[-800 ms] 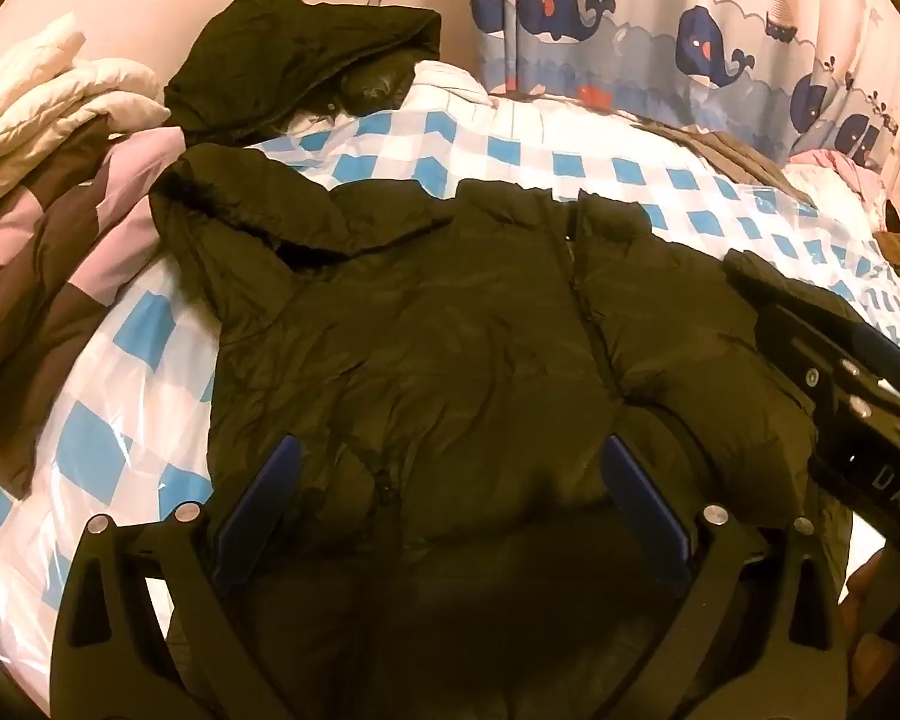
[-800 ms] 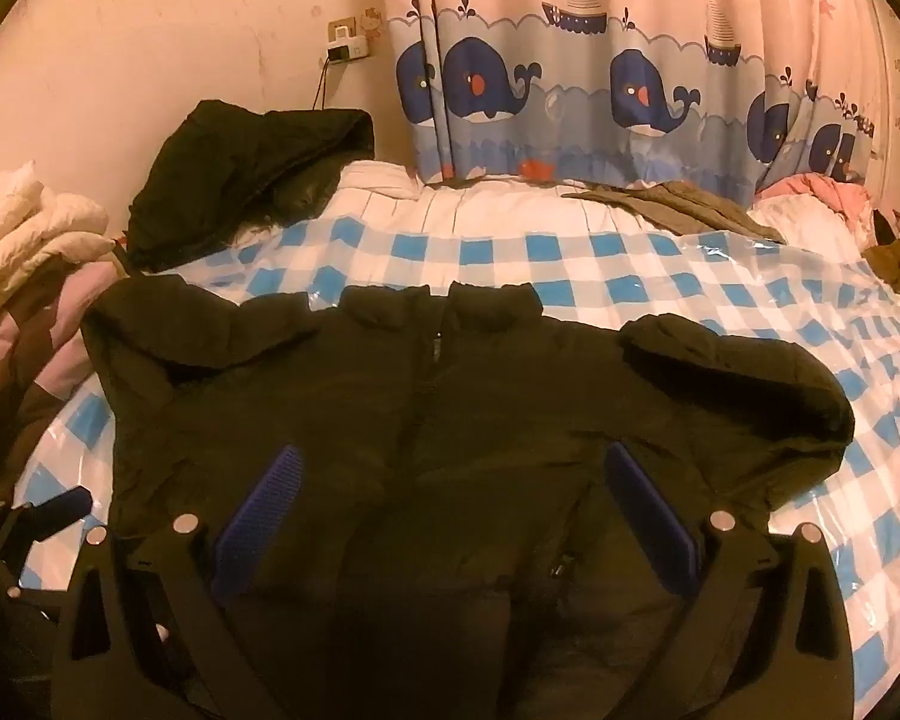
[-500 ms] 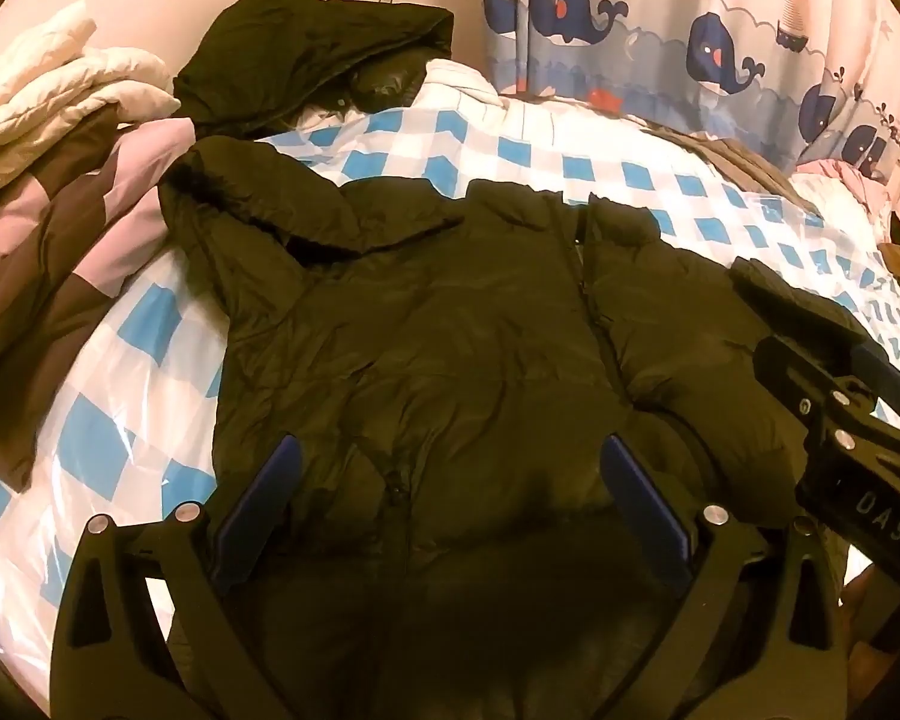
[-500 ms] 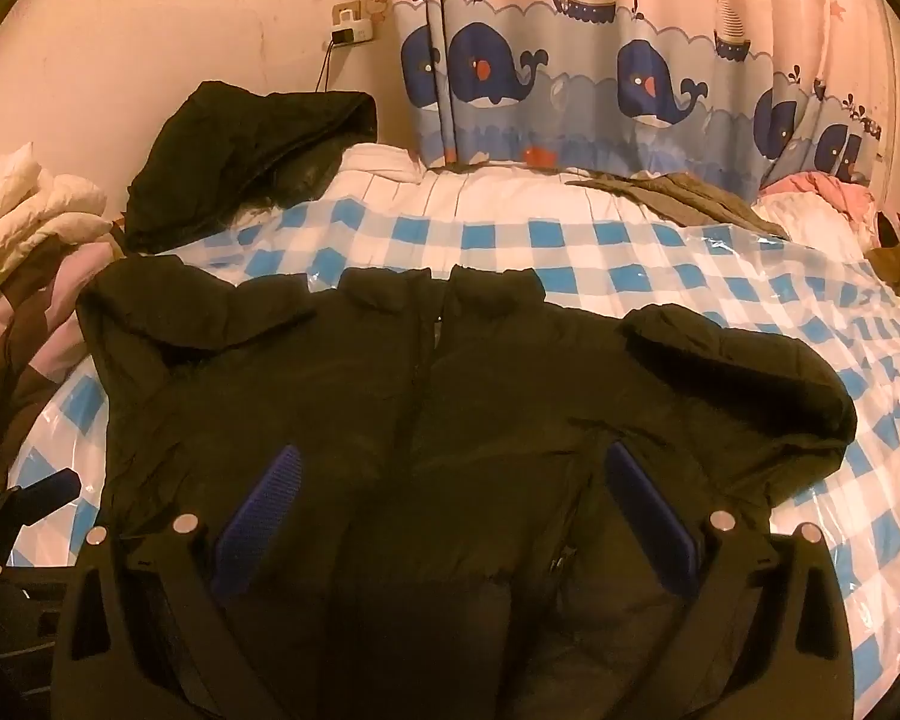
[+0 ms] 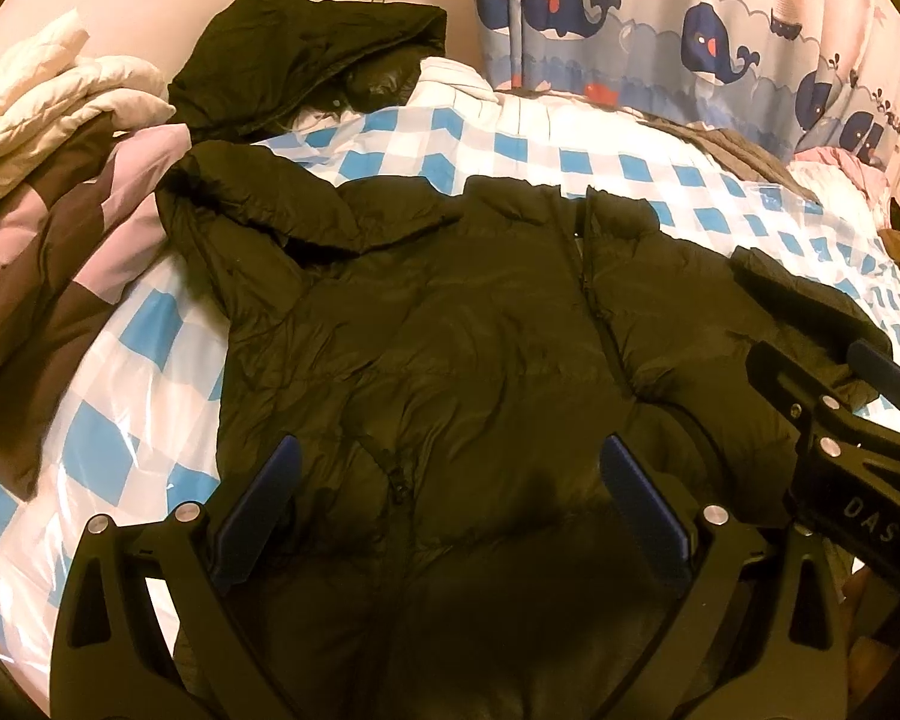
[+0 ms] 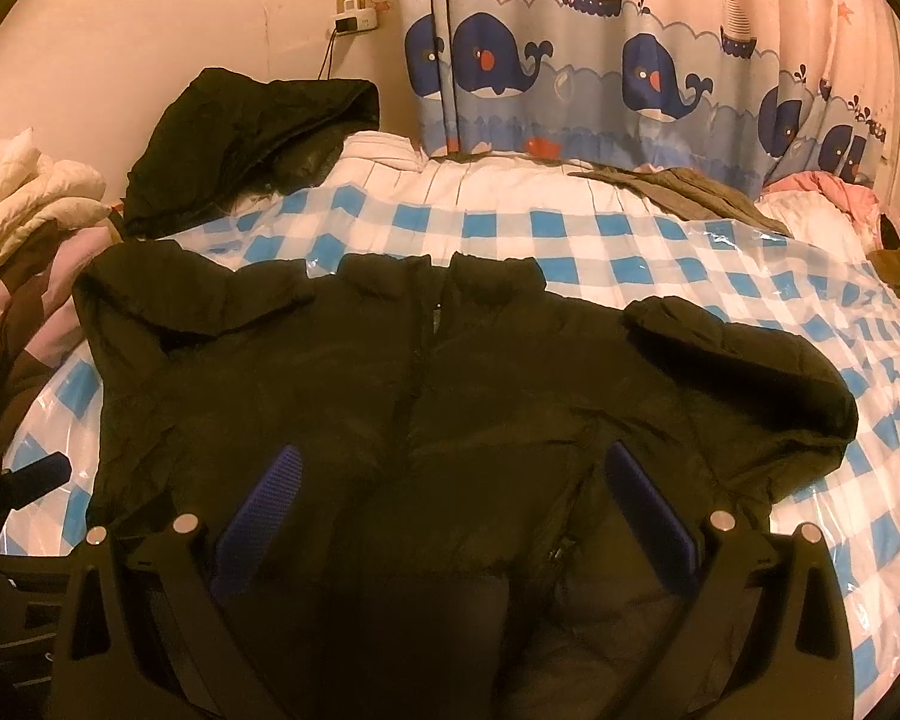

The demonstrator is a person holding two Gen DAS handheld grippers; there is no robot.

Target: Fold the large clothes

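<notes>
A black puffer jacket lies front up on the blue-and-white checked bed, collar toward the curtain, zipper closed, both sleeves folded in over the shoulders. It also shows in the right wrist view. My left gripper is open and empty, hovering over the jacket's lower left part. My right gripper is open and empty over the lower middle of the jacket. The right gripper's body shows at the right edge of the left wrist view.
Another dark jacket is heaped at the far left corner by the wall. Folded white and pink-brown quilts are stacked at the left. Olive and pink clothes lie along the whale-print curtain.
Both grippers have drifted slightly forward and lower over the jacket. The jacket has not moved. Both stay open.
</notes>
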